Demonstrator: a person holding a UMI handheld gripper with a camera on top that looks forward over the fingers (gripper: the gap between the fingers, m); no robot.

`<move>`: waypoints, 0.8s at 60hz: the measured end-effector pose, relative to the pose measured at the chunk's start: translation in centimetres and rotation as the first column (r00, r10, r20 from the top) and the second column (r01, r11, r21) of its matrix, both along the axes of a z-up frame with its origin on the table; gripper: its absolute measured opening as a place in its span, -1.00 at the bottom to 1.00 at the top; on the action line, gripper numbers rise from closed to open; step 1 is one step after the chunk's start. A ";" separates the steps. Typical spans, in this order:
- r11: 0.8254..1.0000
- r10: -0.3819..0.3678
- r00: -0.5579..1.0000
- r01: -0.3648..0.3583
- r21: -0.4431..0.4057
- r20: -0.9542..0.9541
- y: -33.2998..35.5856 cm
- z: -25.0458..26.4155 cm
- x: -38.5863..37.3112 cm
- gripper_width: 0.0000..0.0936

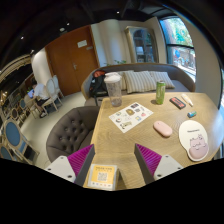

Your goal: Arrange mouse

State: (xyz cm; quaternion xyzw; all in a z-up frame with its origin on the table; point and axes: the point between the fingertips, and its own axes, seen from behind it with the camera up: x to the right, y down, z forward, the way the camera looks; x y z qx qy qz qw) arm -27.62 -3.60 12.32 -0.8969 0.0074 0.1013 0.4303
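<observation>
Right now the gripper [110, 160] hangs above the near end of a wooden table [150, 138], its two fingers spread wide apart with nothing between them but bare tabletop. The purple pads [80, 158] on the inner faces both show clearly, and neither one touches anything.

And there is the mouse [163, 128], a pale pink one, lying flat on the wood well beyond the fingers and off toward the right-hand one. It sits on its own, apart from everything around it.

Just past the fingers, closer to the middle of the table, lies a printed sheet [129, 117] with small pictures on it. Near the right finger, a round pink and white mat [198, 144] with a cartoon figure lies at the table's edge. Down between the fingers, at the near edge, a small yellow-framed card [101, 177] lies flat.

Further back stand a clear plastic cup [114, 89] and a green bottle [159, 92], both upright, well apart from each other. A dark flat object [178, 102] lies near the bottle; what it is I cannot tell.

Beyond the table, a grey sofa [132, 78] with cushions runs along the back, and a grey tufted chair [70, 128] sits beside the table's left side.
</observation>
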 end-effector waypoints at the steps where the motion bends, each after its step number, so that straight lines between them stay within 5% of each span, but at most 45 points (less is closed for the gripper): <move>1: 1.000 -0.003 1.000 0.003 0.000 0.000 0.0 0.0 0.1 0.79; 16: 1.000 0.011 0.997 -0.010 -0.008 0.082 1.1 -3.0 6.8 0.76; 31: 0.998 -0.057 0.992 0.059 -0.019 0.112 4.8 -8.0 17.8 0.76; 48: 0.997 0.065 0.984 -0.060 -0.039 0.169 10.4 -14.1 21.2 0.74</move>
